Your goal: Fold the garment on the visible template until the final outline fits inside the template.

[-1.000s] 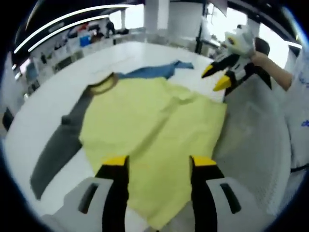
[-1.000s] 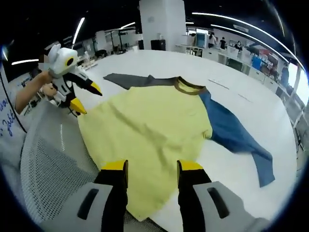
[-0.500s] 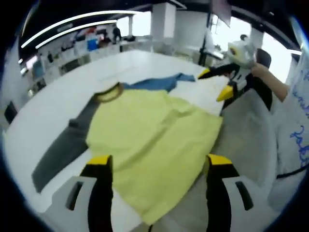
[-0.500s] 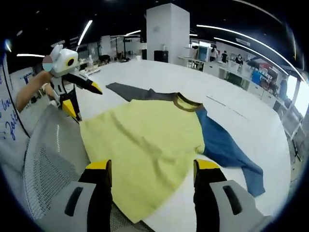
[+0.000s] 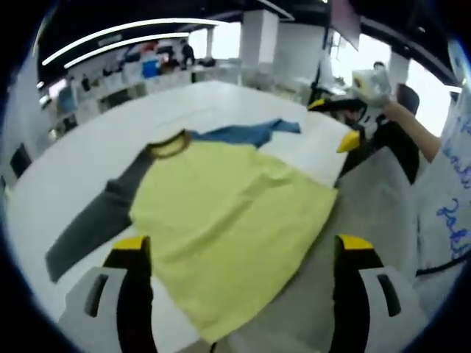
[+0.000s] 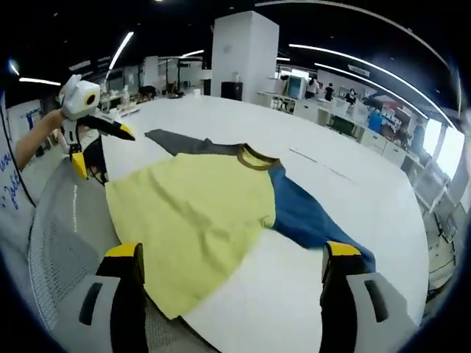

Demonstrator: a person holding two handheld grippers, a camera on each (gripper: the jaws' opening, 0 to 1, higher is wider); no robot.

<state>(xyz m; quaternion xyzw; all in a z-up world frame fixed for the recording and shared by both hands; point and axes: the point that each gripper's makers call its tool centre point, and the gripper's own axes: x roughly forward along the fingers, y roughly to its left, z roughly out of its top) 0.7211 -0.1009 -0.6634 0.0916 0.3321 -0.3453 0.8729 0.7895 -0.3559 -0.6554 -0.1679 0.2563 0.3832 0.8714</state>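
A yellow shirt (image 5: 228, 220) is lying flat on a white table (image 5: 88, 140), its body spread wide and its dark collar (image 5: 168, 144) pointing away from the person. One sleeve, a grey sleeve (image 5: 96, 220), is stretching out to one side, and a blue sleeve (image 5: 246, 132) is stretching out to the other. In the right gripper view the same shirt (image 6: 193, 220) is showing with the grey sleeve (image 6: 180, 142) running off toward the far left and the blue sleeve (image 6: 309, 220) trailing toward the right across the table (image 6: 353, 198). The lower hem of the shirt is reaching the near edge of the table, where a pale mesh sheet (image 5: 375, 198) is lying beside and partly under it; the sheet (image 6: 62, 243) is also showing at the left of the right gripper view.

The left gripper (image 5: 239, 254) is hanging above the near hem with its jaws spread wide apart, holding nothing. The right gripper (image 6: 232, 257) is likewise hovering over the near edge with its jaws wide apart and nothing between them.

In the left gripper view the right gripper (image 5: 337, 123) is coming in from the right, held in a hand (image 5: 390, 110), its yellow tips parted above the mesh sheet. In the right gripper view the left gripper (image 6: 99, 151) is appearing at the far left, tips parted, clear of the shirt
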